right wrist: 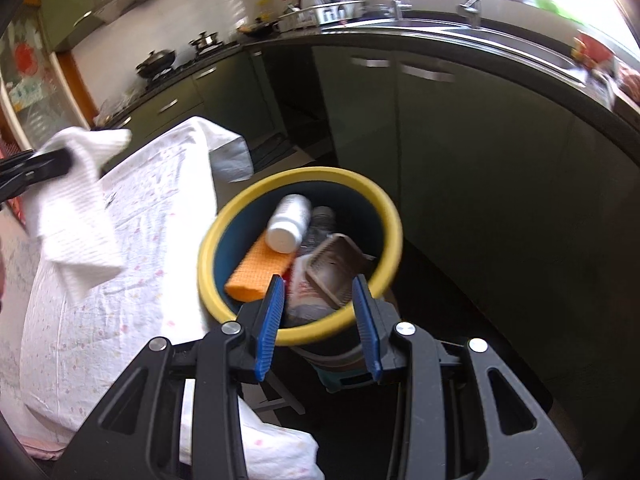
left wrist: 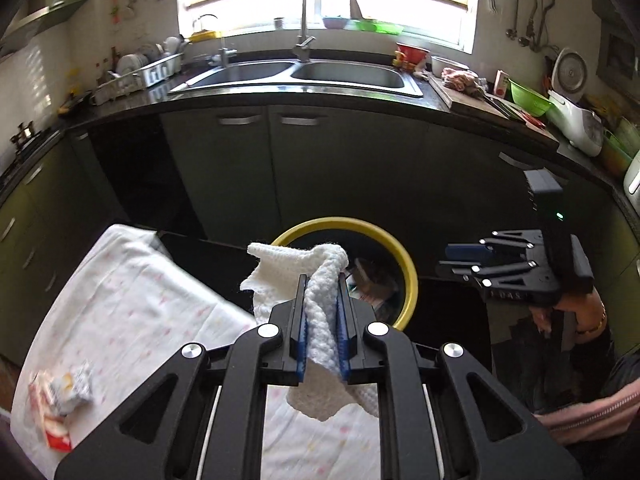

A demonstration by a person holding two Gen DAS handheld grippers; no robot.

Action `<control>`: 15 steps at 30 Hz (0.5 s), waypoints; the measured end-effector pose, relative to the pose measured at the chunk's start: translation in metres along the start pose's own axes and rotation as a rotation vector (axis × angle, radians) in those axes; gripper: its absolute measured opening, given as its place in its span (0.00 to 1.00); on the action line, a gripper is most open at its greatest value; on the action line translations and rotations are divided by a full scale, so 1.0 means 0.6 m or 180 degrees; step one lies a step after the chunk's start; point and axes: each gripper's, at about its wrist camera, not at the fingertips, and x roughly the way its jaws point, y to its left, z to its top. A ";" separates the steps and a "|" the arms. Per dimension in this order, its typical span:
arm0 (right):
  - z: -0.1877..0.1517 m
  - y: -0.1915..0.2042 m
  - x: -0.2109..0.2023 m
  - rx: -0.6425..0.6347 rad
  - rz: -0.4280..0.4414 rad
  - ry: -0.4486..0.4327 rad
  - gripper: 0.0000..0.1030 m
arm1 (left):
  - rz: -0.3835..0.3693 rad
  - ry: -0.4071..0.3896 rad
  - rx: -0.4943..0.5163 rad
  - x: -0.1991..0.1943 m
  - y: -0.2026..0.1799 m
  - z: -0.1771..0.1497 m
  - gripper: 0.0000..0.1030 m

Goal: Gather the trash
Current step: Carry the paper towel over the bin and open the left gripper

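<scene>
White cloth pinched in the left gripper (left wrist: 322, 280), held beside the yellow-rimmed bin (left wrist: 408, 272).

From the left wrist the paper towel (left wrist: 320, 312) sits clamped between the blue pads, drooping over the cloth-covered table (left wrist: 140, 312), where crumpled wrappers (left wrist: 60, 396) lie near the corner; the bin's contents are mostly hidden there. The right wrist looks straight down into the bin (right wrist: 224, 224): a white bottle (right wrist: 289, 222), an orange sponge (right wrist: 260, 266) and a brown tray (right wrist: 334, 270) inside. The right gripper (right wrist: 320, 294) hangs over the rim, jaws wide apart and holding nothing. The towel (right wrist: 76, 216) shows at far left.
</scene>
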 end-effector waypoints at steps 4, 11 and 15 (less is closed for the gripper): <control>-0.009 -0.039 -0.004 0.0128 -0.0022 -0.0008 0.33 | -0.0070 0.0129 0.0090 0.095 -0.023 0.042 0.12; -0.021 -0.083 0.005 0.0288 -0.0003 0.0021 0.40 | -0.0037 0.0280 0.0184 0.234 -0.046 0.070 0.63; -0.022 -0.088 0.008 0.0307 0.0018 0.0023 0.40 | -0.0024 0.0271 0.0085 0.255 -0.042 0.072 0.79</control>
